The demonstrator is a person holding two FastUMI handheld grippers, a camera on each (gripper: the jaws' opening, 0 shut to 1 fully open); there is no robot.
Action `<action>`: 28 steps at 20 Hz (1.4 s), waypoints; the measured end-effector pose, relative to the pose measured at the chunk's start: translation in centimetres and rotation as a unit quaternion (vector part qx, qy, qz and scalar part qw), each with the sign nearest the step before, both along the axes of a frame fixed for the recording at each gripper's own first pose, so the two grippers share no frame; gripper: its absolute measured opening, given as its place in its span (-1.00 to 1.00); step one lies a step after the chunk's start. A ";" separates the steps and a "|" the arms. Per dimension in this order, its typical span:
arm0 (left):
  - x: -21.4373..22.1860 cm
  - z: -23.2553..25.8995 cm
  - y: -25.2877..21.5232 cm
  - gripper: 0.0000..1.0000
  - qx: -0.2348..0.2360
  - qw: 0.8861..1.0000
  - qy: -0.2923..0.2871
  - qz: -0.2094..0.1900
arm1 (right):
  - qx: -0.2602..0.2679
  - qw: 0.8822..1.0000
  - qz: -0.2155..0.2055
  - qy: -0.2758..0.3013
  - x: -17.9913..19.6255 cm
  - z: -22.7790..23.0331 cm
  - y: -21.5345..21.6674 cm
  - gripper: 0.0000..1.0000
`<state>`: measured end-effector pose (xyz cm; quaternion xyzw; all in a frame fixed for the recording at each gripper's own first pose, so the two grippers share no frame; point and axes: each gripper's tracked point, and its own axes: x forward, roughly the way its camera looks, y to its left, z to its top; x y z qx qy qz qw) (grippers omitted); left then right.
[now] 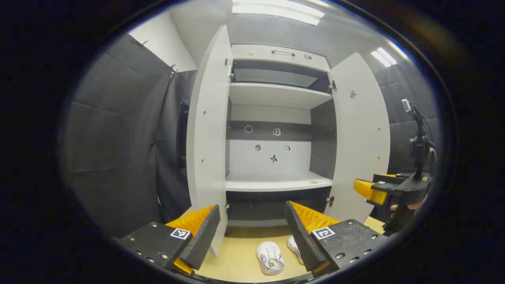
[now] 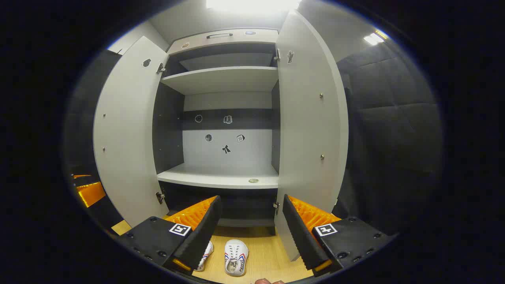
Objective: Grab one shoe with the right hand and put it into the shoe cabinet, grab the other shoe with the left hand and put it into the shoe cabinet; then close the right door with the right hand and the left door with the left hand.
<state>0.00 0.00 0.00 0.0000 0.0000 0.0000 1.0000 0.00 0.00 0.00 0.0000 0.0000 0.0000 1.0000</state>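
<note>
- The left gripper hangs in the air with its jaws spread wide and nothing between them, facing the open shoe cabinet.
- Below and just ahead of its fingers, a pair of white shoes sits on the pale wooden floor in front of the cabinet: one shoe lies in the gap between the fingers, the second shoe is partly hidden behind the finger on the right of the left gripper view.
- The left door and the right door both stand open; the middle shelf is bare apart from one small round object, too small to identify.
- The right gripper is likewise parted wide and empty, pointed at the same cabinet; the shoes lie on the floor beneath its fingers.
- In the left gripper view, the right gripper appears off to the right, beside the right door, a hand holding it.
</note>
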 end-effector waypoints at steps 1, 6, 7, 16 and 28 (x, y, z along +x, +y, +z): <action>-0.1 -0.1 0.0 0.90 -0.001 1.000 0.001 0.000 | -0.001 1.000 -0.001 0.002 -0.1 -0.1 -0.1 0.95; -0.7 -0.3 -0.1 0.90 -0.012 1.000 0.004 -0.002 | -0.001 1.000 -0.006 0.015 -0.6 -0.8 -0.4 0.96; -0.8 -0.5 0.0 0.90 -0.013 1.000 0.005 -0.002 | 0.002 1.000 -0.007 0.020 -0.7 -1.1 -0.4 0.96; -2.6 -1.8 1.1 0.90 -0.023 1.000 0.008 0.015 | 0.016 0.998 0.019 0.060 -0.3 -3.1 0.7 0.96; -2.9 -5.9 0.5 0.87 -0.030 0.998 0.049 0.004 | 0.018 0.990 0.055 0.131 6.9 -7.8 3.5 0.95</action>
